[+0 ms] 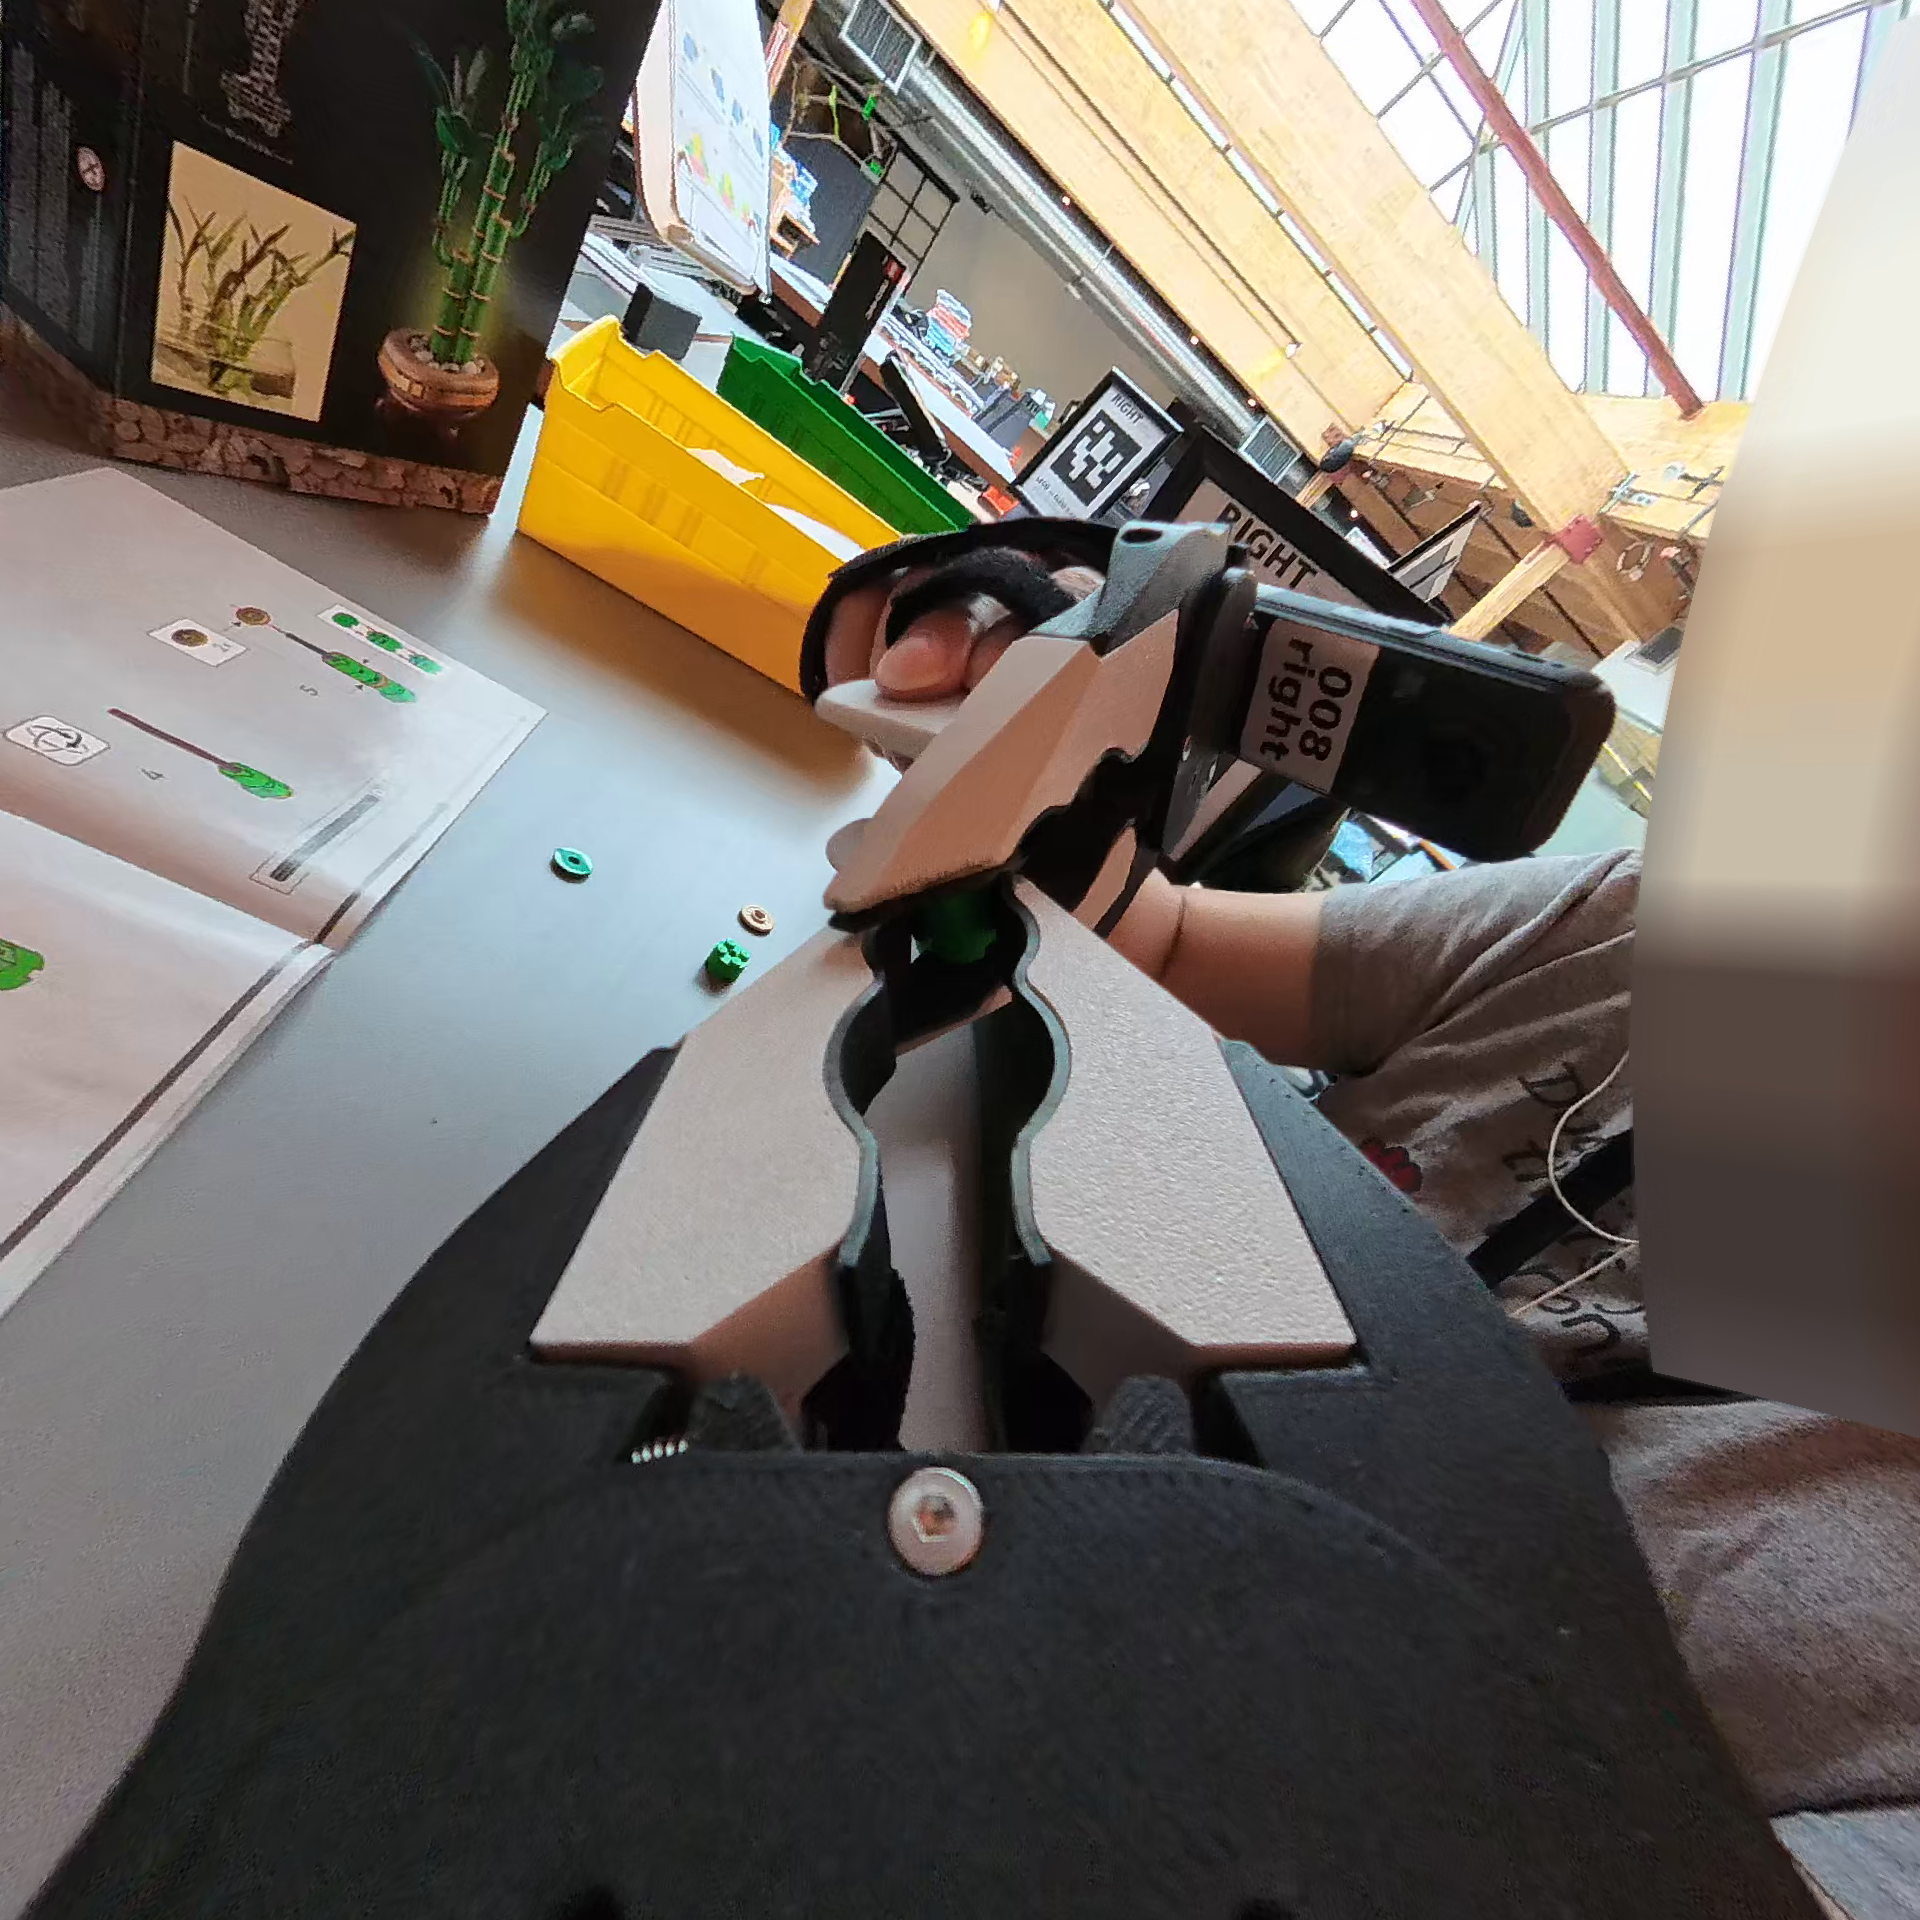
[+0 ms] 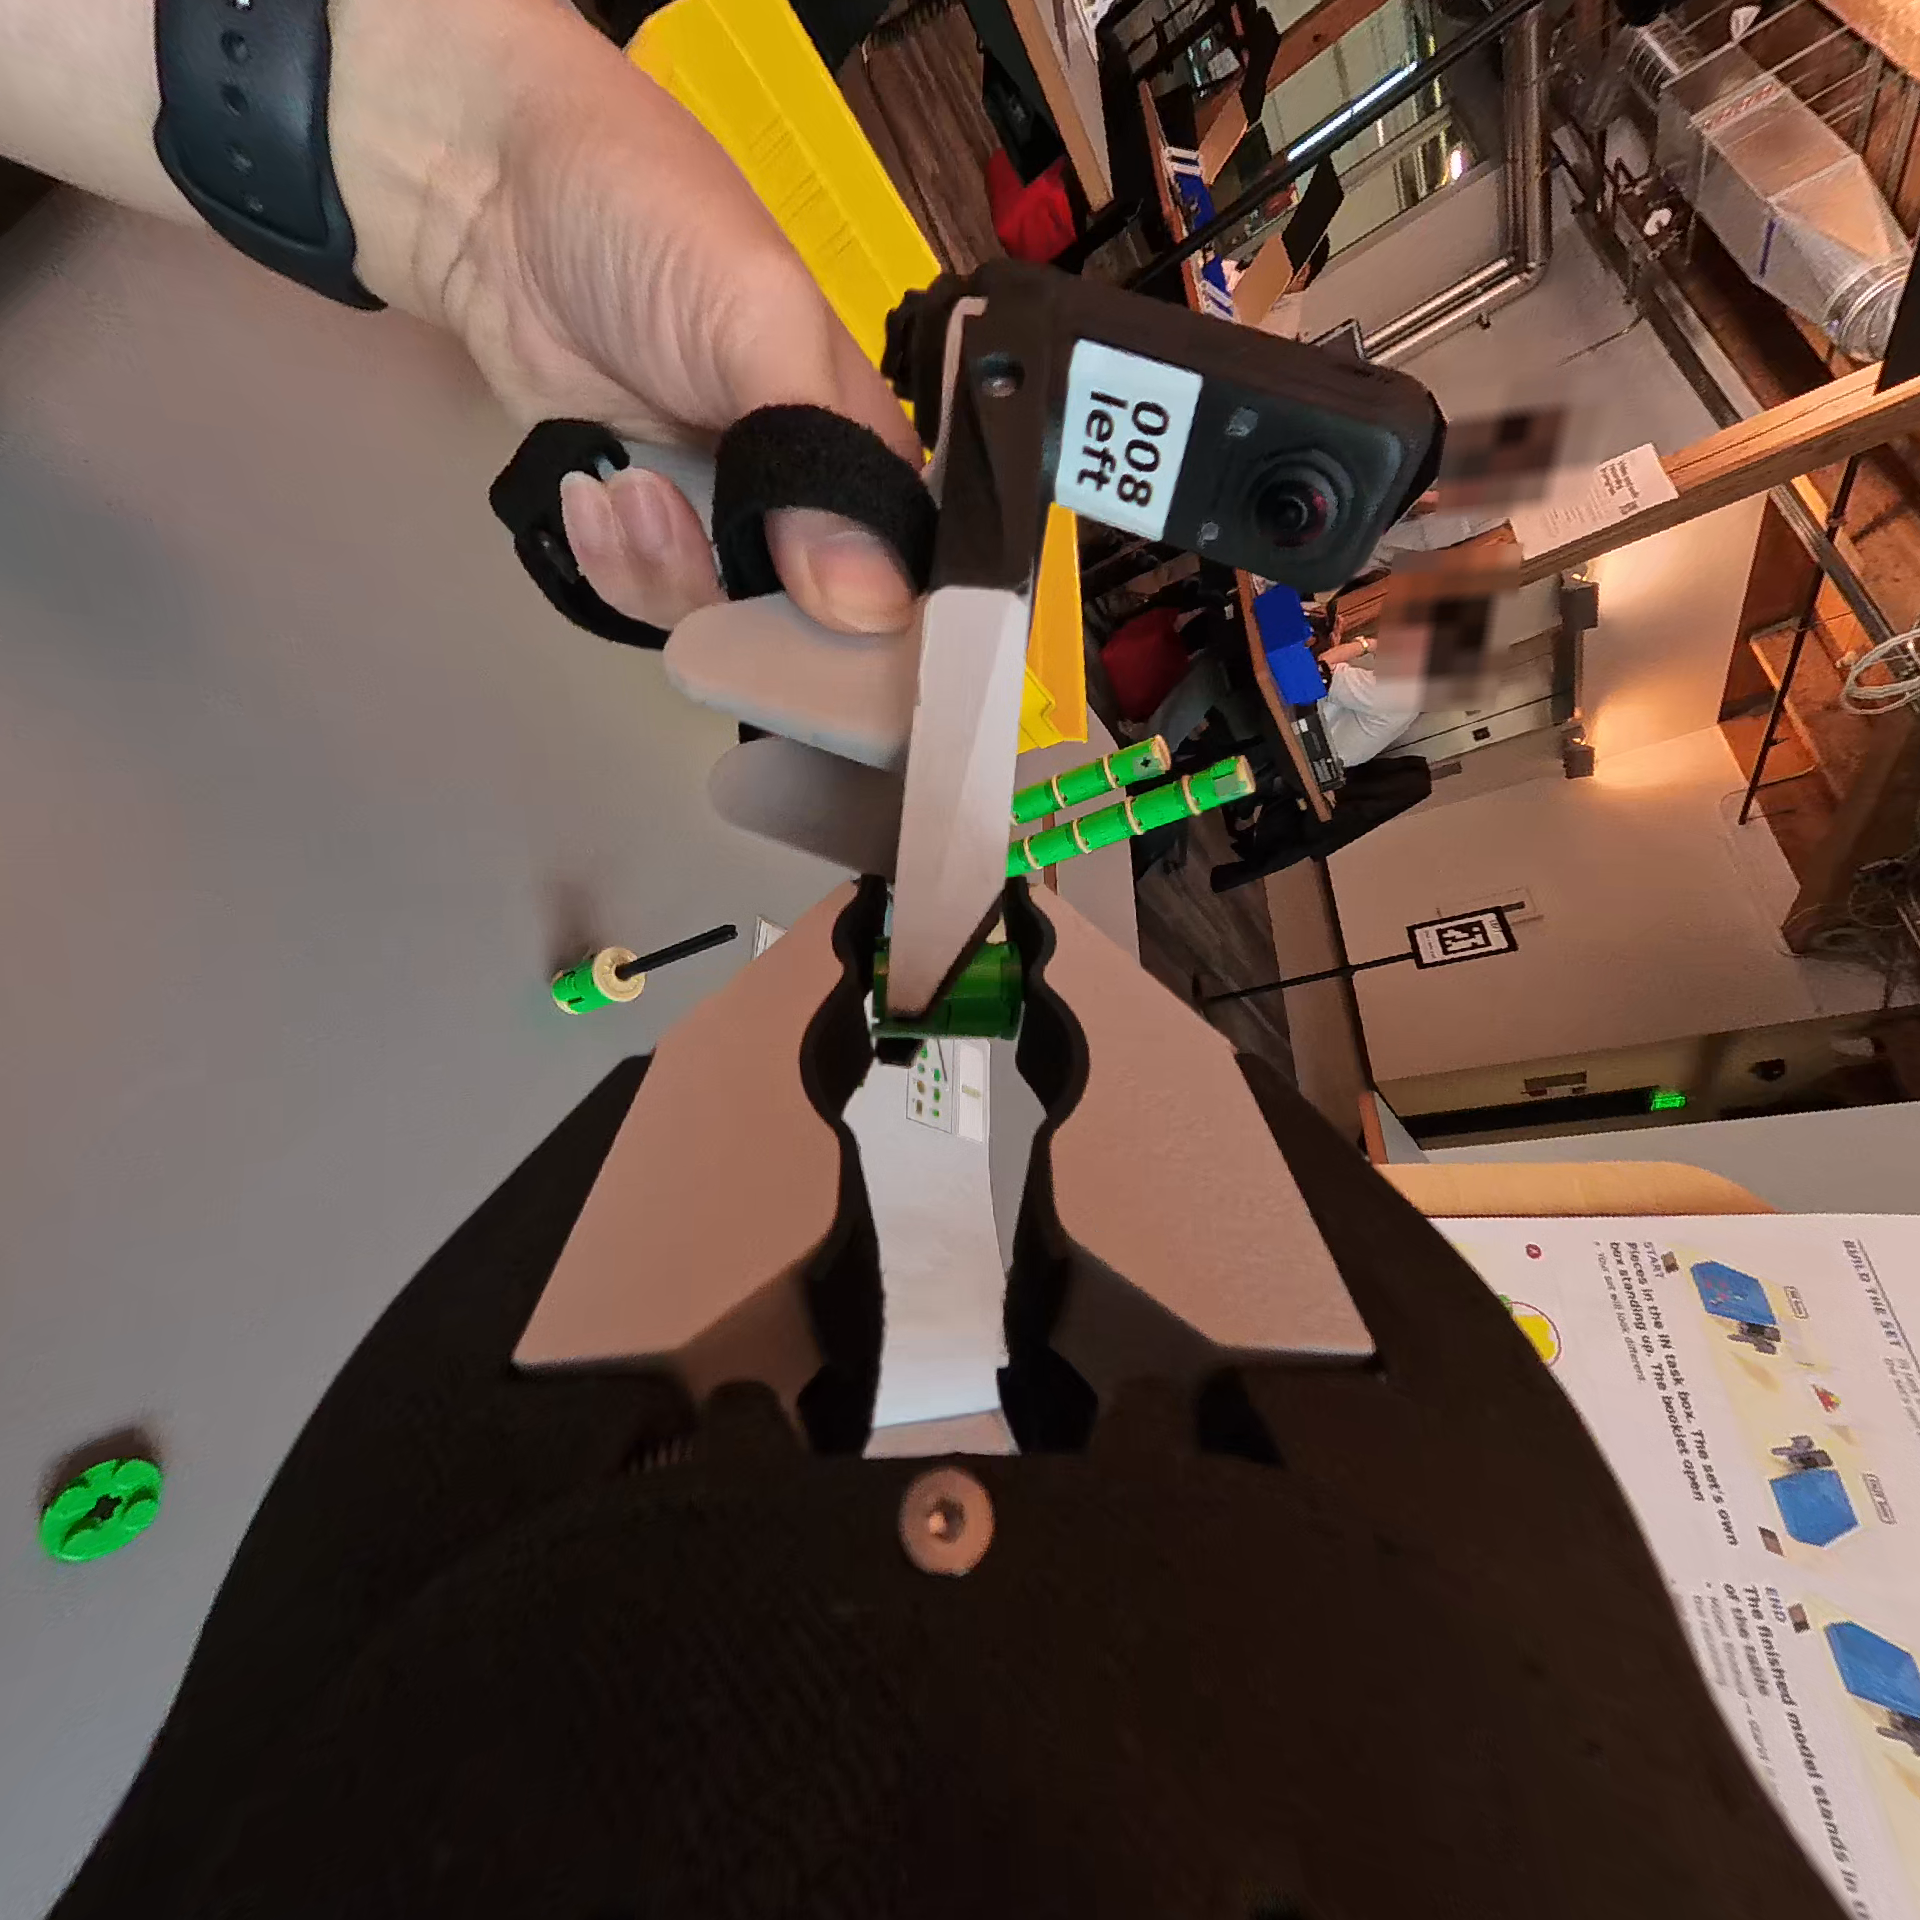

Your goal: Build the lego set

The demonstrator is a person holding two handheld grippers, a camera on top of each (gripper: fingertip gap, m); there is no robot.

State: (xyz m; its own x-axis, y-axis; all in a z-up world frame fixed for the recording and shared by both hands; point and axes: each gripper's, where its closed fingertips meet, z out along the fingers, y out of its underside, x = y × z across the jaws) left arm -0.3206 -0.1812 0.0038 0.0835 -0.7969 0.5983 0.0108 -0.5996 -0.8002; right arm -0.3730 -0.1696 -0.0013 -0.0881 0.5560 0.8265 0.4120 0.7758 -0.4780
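Note:
My right gripper [image 2: 945,935] is shut on a green round brick [image 2: 977,997] at its fingertips. My left gripper [image 1: 940,920] meets it tip to tip and is shut on a thin black axle [image 1: 1000,1132] that runs back between its fingers. The green brick [image 1: 954,925] sits at the axle's front end, between both grippers' tips. In the left wrist view the right gripper [image 1: 862,904] comes in from above. In the right wrist view the left gripper [image 2: 920,987] reaches down onto the brick. Both are held above the grey table [image 1: 623,1039].
On the table lie a green round plate [image 1: 571,862], a tan round plate [image 1: 756,918] and a green brick [image 1: 727,958]. An open instruction booklet [image 1: 208,727], the set's box [image 1: 312,208], a yellow bin [image 1: 644,499] and a green bin [image 1: 831,426] stand behind. Two built green stalks [image 2: 1122,800] and a short axle piece [image 2: 597,977] lie nearby. Across from one pair of fingers to the other is roughly 4 centimeters. Both grippers' tips are roughly 15 centimeters from the short axle piece [image 2: 597,977].

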